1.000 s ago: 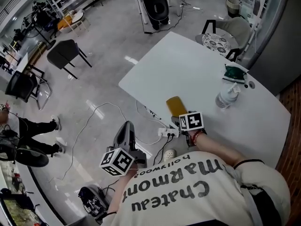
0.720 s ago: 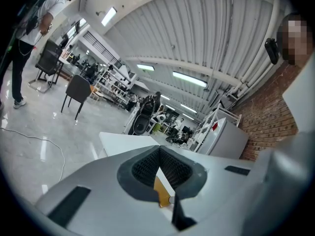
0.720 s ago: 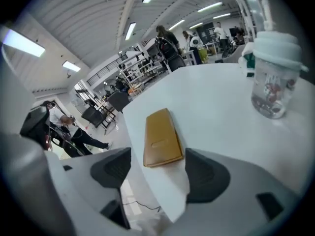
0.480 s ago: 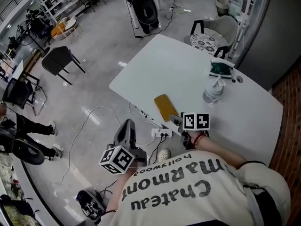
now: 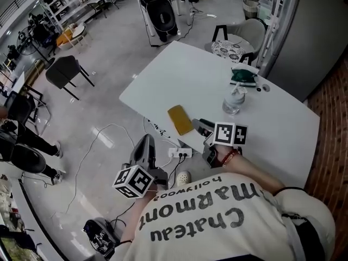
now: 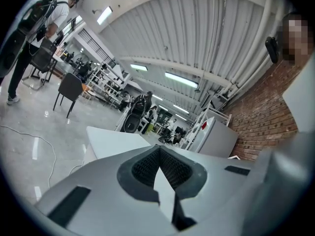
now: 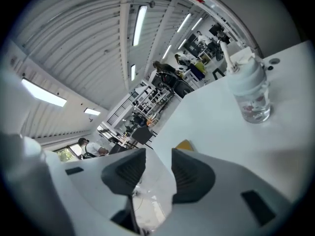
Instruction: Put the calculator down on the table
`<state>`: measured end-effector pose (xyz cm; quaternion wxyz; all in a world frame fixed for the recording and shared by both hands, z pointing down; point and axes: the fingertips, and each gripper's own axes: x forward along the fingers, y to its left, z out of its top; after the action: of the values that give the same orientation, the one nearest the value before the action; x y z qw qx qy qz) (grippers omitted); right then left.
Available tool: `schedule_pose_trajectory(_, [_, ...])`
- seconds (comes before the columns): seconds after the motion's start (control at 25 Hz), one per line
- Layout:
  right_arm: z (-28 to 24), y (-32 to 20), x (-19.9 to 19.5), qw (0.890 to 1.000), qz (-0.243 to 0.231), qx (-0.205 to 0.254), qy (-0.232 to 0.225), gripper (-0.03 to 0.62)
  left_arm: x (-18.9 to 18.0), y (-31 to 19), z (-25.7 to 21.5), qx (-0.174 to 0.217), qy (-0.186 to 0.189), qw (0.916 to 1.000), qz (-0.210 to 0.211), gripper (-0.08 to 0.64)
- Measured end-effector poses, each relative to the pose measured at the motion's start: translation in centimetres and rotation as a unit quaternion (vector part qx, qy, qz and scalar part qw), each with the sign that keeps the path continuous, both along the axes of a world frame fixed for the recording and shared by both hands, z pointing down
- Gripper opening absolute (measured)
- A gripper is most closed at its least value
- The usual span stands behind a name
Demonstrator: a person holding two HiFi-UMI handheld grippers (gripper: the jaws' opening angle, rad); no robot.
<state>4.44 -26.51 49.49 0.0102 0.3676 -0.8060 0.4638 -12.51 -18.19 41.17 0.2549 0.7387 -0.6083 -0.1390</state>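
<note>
Head view: saw calculator (image 5: 180,119) flat on table (image 5: 190,75), near its left edge; found right gripper (image 5: 199,126) empty, jaws slightly apart after just closing; left gripper (image 5: 145,145) clamped together, empty; read "Chateau Marmont hollywood" off shirt (image 5: 217,222)

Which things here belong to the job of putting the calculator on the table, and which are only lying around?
Belongs to the job:
- calculator, lying flat on the table
- table
- right gripper, its jaws have just been closing, nothing between them

Just lying about:
- bottle
- green thing beside the bottle
- chair behind the table
- power strip on the floor
</note>
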Motion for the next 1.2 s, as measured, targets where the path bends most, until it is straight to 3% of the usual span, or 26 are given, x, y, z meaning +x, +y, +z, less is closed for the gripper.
schedule_pose_trajectory(0.2, [-2.3, 1.2, 1.4, 0.999, -0.003, 0.030, -0.042, 0.073, 1.8, 1.2, -0.4, 0.006, -0.003, 1.0000, 0.004, 0.000])
schedule_pose_trajectory(0.64, [-7.8, 2.5, 4.4, 0.987, 0.014, 0.145, -0.073, -0.009, 3.7, 3.4, -0.9, 0.013, -0.016, 0.9998, 0.003, 0.000])
schedule_pose_trajectory(0.92, [-9.6, 3.6, 5.7, 0.979, 0.011, 0.193, -0.069, -0.006, 4.9, 4.4, -0.8, 0.012, -0.024, 0.9996, 0.002, 0.000])
schedule_pose_trajectory(1.2, [-9.5, 4.1, 7.0, 0.978, 0.020, 0.204, -0.047, -0.003, 5.1, 5.8, -0.6, 0.008, -0.026, 0.9996, -0.005, 0.000])
